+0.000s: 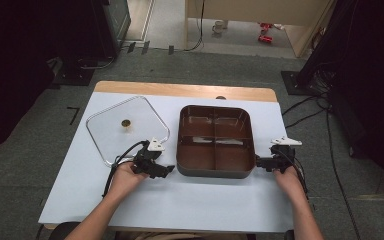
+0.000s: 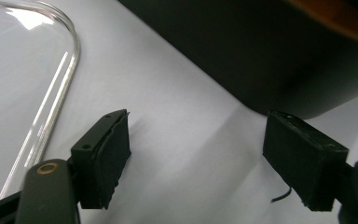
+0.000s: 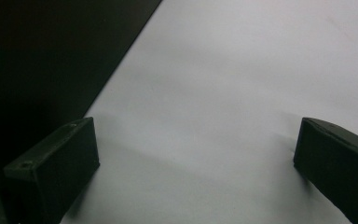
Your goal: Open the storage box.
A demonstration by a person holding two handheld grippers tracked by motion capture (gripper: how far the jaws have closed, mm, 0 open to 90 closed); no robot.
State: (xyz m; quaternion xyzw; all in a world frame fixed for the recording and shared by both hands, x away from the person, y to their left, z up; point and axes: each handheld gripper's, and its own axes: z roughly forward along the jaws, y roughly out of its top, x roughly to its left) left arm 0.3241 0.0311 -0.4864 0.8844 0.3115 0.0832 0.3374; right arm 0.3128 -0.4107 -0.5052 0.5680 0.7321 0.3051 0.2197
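Brown, the four-part pot point(image 1: 215, 141) sits at the middle of the frame on the white bench point(image 1: 180, 200). Just left of it the left gripper point(image 1: 166, 170) is spread and empty; just right, the right gripper point(image 1: 258, 163) is spread too. A glass lid point(image 1: 127, 128) lies at left.

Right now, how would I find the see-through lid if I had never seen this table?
Look at the white table. In its middle sits a dark brown tray split into four parts, with a gripper at each side. The lid lies flat just left of the tray, by the left gripper: it is the one clear thing, with rounded corners and a small gold knob in its middle.
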